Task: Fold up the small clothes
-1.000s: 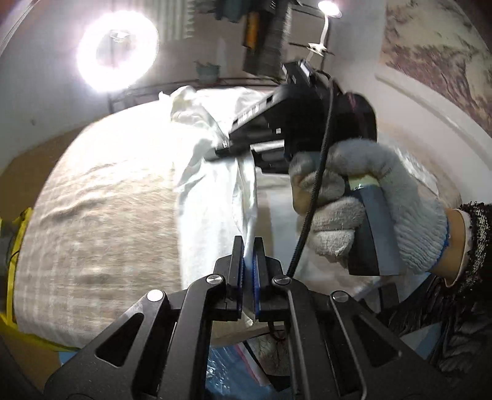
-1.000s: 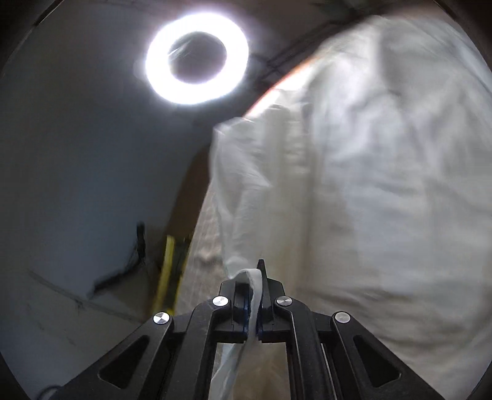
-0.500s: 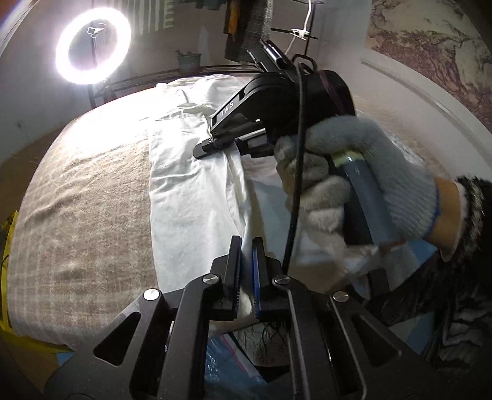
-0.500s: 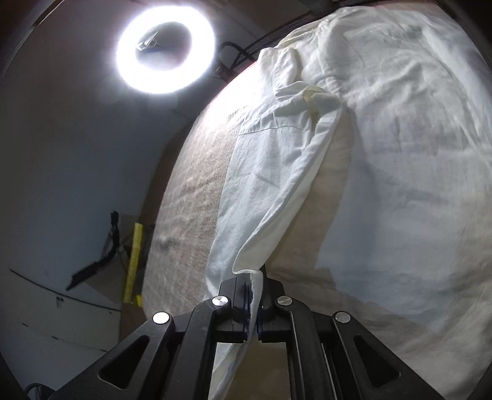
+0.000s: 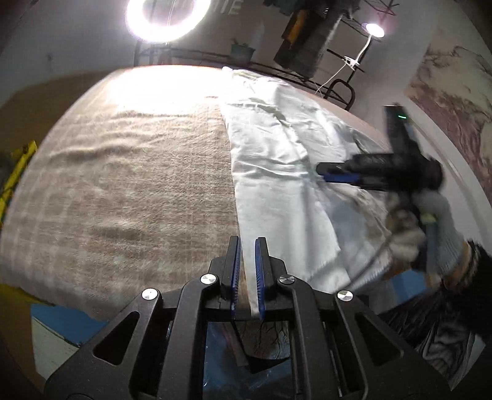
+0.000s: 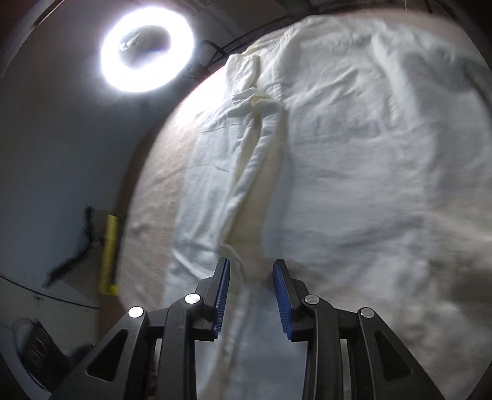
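- The blanket [image 5: 123, 190] covered the bed as a folding surface.
- The white garment [image 5: 276, 172] lay along it, one side turned over.
- The right gripper [image 6: 250, 292] had just opened, dropping its fold.
- The left gripper [image 5: 246, 270], barely parted, had the hem between its pads, probably releasing.

— How many garments are out?
— One white garment [image 5: 276, 172], spread on one beige blanket [image 5: 132, 190].
— Hand-held grippers?
— Two: the left hand-held gripper [image 5: 247, 255] and the right hand-held gripper [image 6: 250, 270], the right one held in one gloved hand [image 5: 430, 227].
— Lights?
— One ring light [image 6: 147, 50] and one small clip lamp [image 5: 373, 30].
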{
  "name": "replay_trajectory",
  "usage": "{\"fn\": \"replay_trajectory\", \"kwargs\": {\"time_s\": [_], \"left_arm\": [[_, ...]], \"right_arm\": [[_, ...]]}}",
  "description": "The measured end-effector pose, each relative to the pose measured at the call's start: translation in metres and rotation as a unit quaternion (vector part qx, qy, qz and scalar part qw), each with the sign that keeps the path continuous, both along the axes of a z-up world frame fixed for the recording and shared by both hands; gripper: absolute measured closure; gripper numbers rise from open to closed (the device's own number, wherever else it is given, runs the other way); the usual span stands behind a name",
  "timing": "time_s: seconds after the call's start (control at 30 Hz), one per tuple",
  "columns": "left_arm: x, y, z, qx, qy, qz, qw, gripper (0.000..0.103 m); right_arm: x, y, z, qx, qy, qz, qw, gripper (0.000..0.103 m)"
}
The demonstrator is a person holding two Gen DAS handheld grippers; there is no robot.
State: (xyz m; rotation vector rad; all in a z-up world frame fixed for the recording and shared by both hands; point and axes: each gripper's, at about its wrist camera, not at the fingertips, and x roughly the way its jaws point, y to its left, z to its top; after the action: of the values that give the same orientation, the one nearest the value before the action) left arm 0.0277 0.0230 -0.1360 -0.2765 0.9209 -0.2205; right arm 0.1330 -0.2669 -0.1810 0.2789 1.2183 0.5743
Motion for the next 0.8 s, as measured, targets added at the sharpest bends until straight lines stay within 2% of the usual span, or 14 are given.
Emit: {"fn": "replay_trajectory", "kwargs": {"time_s": [0.07,0.13,0.23,0.3,0.37,0.43,0.67,0.73,0.8], "left_arm": [[0.009,-0.011,-0.006,0.011,0.0,-0.019,0.9998,0.096],[0.011,-0.024,-0.011,0.02,-0.001,-0.045,0.9988,0.096],[0.011,-0.046,-0.022,0.036,0.006,-0.084,0.9958,0.096],[0.009,-0.054,-0.03,0.046,0.02,-0.098,0.994,0.096],[0.004,-0.054,-0.041,0.052,0.034,-0.102,0.9929,0.096],[-0.004,-0.051,-0.042,0.051,0.028,-0.102,0.9931,0.096],[-0.023,-0.049,-0.04,0.067,0.018,-0.105,0.992,0.096],[-0.024,-0.048,-0.036,0.058,0.01,-0.095,0.9937,0.096],[-0.025,-0.044,-0.024,0.042,-0.016,-0.074,0.9963,0.096]], "right_arm": [[-0.012,0.001,0.01,-0.036,-0.044,0.005,0.998,0.072],[-0.024,0.006,0.017,-0.033,-0.069,0.021,0.997,0.072],[-0.045,0.022,0.02,-0.036,-0.094,0.062,0.993,0.073],[-0.062,0.037,0.019,-0.065,-0.125,0.105,0.985,0.074],[-0.069,0.044,0.012,-0.088,-0.125,0.126,0.98,0.076],[-0.069,0.045,0.002,-0.104,-0.105,0.124,0.981,0.077],[-0.077,0.038,0.003,-0.103,-0.099,0.131,0.981,0.079],[-0.082,0.033,0.008,-0.1,-0.094,0.135,0.981,0.077],[-0.086,0.023,0.017,-0.088,-0.094,0.128,0.983,0.075]]}}
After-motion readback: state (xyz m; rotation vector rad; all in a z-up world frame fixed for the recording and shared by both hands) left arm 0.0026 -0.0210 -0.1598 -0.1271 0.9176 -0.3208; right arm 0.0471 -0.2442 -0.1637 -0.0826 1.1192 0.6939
